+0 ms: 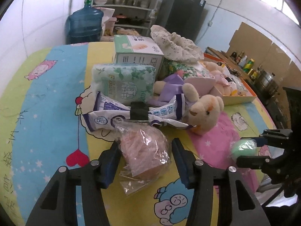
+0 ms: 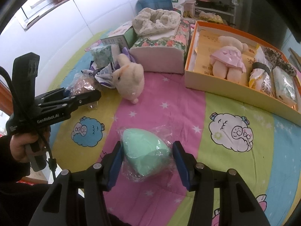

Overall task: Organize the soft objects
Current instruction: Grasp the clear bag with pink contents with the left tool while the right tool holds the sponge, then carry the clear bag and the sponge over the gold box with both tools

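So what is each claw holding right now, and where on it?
The right claw grips the green sponge in its wrapper by its two sides. The left claw straddles the pink bagged sponge; a firm grip cannot be told.

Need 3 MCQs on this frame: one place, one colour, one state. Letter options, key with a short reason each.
1. Where is the doll in the pink dress?
A. in the orange box
B. on the water jug
C. in the left gripper

2. What colour is the sponge between the right gripper's jaws?
A. red
B. mint green
C. black

3. How does the orange box stand?
A. open, no lid on it
B. lidded
C. upside down

Key: 1 A, it lies inside the box walls. 2 B, mint green shows through its clear wrap. 3 A, its contents show from above.
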